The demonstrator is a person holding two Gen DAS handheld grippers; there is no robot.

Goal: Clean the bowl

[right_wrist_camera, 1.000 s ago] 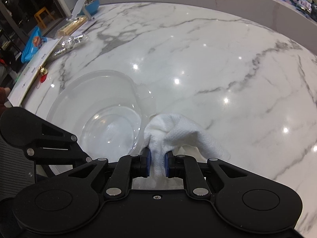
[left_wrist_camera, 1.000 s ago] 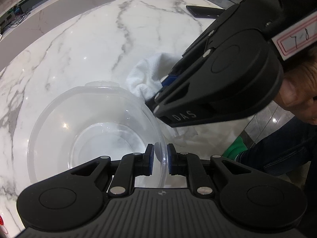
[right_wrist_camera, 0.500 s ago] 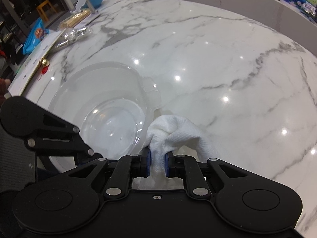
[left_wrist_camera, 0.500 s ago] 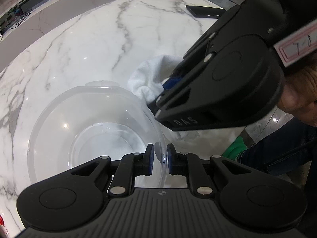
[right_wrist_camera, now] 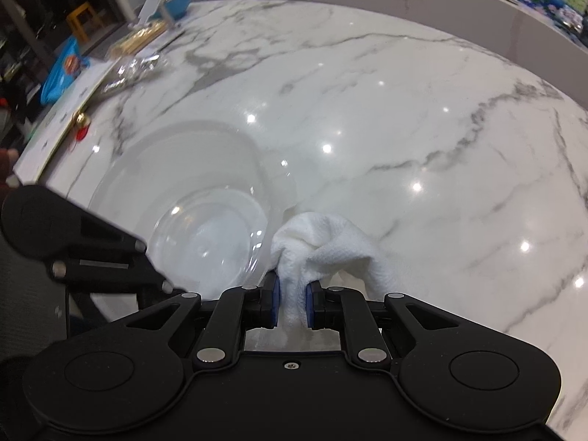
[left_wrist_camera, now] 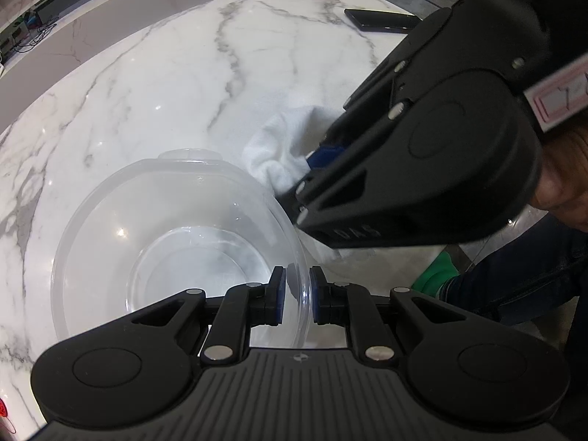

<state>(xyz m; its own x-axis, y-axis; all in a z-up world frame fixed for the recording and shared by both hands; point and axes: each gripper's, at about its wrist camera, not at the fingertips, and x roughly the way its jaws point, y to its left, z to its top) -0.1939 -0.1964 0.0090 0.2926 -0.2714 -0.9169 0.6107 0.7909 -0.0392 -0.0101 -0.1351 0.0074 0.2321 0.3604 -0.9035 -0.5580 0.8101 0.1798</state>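
Clear bowl upright on marble desk. Left claw pinches bowl's near rim, one pad inside wall, one outside. Right claw clamped on bunched white cloth, held just beside bowl's rim, outside it. Black phone lies well beyond bowl at desk edge.

Beyond the bowl the marble bench lies open, while the cloth crowds the bowl's right rim — packets and a phone line the bench's far edges.
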